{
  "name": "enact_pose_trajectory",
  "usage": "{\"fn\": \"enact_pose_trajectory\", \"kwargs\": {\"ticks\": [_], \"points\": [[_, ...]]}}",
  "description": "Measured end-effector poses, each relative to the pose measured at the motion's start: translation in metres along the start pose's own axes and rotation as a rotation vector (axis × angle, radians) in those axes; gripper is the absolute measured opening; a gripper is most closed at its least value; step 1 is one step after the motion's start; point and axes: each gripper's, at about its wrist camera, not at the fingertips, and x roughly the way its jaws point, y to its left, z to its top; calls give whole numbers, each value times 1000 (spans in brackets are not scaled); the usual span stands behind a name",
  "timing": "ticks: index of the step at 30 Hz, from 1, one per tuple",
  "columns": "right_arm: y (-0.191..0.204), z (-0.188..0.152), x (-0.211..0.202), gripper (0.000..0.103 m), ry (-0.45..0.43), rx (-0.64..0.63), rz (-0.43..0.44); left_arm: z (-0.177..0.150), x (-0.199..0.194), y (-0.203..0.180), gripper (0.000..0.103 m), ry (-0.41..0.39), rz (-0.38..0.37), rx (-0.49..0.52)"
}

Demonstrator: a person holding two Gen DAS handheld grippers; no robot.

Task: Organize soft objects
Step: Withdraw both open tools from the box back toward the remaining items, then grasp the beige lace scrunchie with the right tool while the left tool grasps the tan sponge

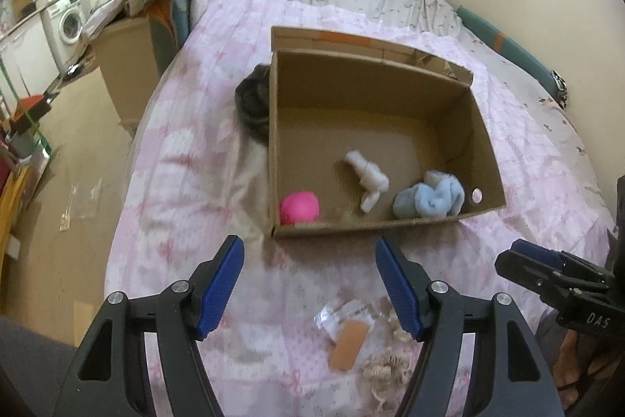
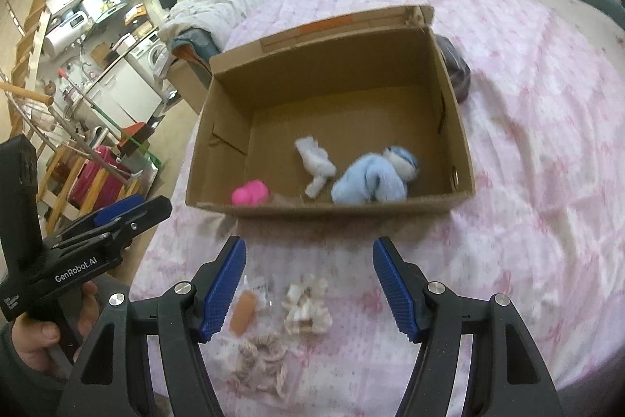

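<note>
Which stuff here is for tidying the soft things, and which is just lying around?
For the job: cardboard box, pink ball, white soft toy, blue soft bundle, beige scrunchies on the bed, both open claws, left and right.

Just lying around: dark cloth beside the box, washing machine, pink quilt.

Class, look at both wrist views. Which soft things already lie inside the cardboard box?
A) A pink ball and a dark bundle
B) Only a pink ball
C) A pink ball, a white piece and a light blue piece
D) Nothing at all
C: inside the cardboard box lie the pink ball, the white piece and the light blue piece; the dark bundle sits outside, against its wall.
</note>
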Motion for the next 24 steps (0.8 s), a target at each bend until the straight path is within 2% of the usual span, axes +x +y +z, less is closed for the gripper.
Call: {"fn": "enact_pose_trajectory", "kwargs": {"ticks": [6,15,24], "points": [[-2,-8,-1,72,9,23,-9,-16,8,0,67,59,3,-15],[-1,-16,6,72,41,26,-32,-19,26,1,67,99,17,-27],[-2,-20,22,72,99,25,-53,-19,32,5,67,106,32,-53]]}}
